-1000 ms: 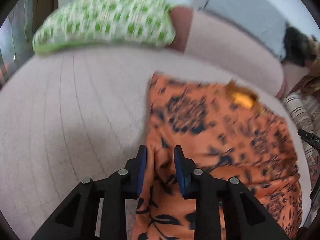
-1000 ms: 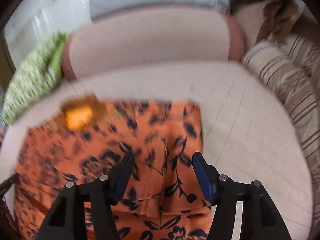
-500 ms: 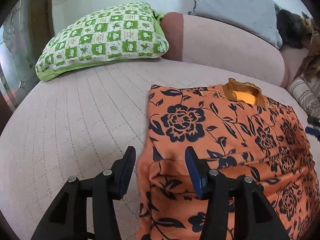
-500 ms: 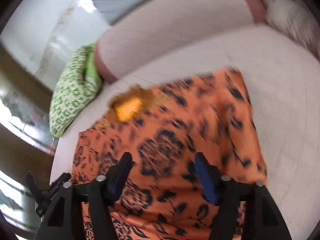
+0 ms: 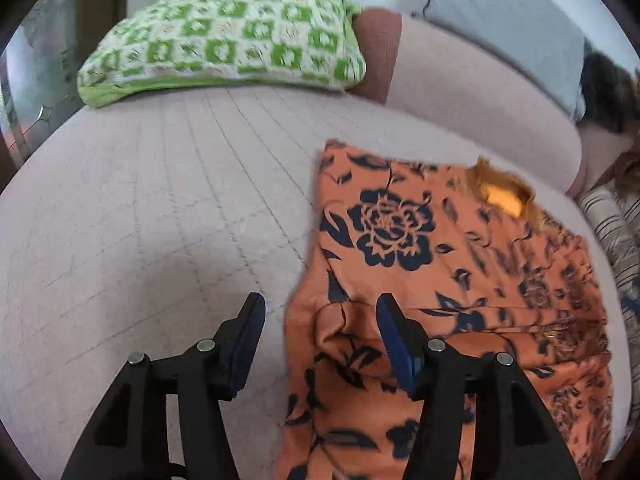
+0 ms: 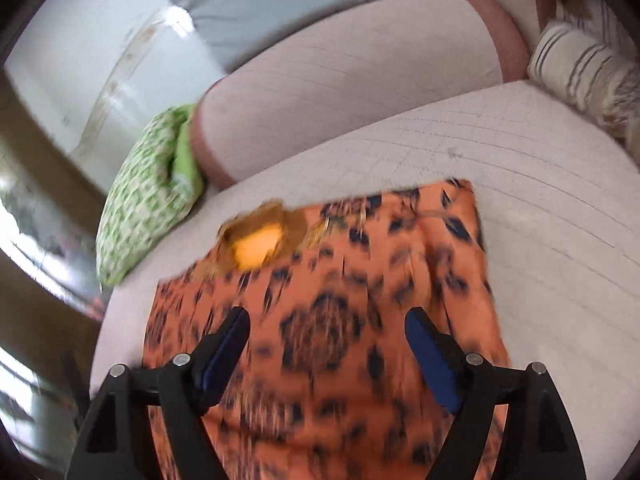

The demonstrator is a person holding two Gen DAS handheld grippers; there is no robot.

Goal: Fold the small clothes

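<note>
I have the orange floral garment (image 5: 460, 280) lying flat on the pale pink quilted sofa seat (image 5: 160, 220), its neck opening with the yellow lining turned toward the backrest. One fold looks made: in the left wrist view a doubled edge and a crease run across the cloth just ahead of my fingers, so the near part seems laid back over the rest. I judge the job as partly done. The piece is still wide, and at least one more fold is needed to make a compact packet.

My left hand-held gripper (image 5: 320, 340) has just been opening and now stands apart. The cloth's left edge lies between its fingers, but neither pad presses on it. My right hand-held gripper (image 6: 326, 354) has also just been opening and hangs wide apart over the middle of the garment, gripping nothing.

The fabric is thin, orange, printed with dark navy roses and leaves, slightly puckered at the fold. The right wrist view is blurred, so the pattern there smears. A green-and-white checked cushion (image 5: 224, 36) sits well apart against the backrest.
</note>
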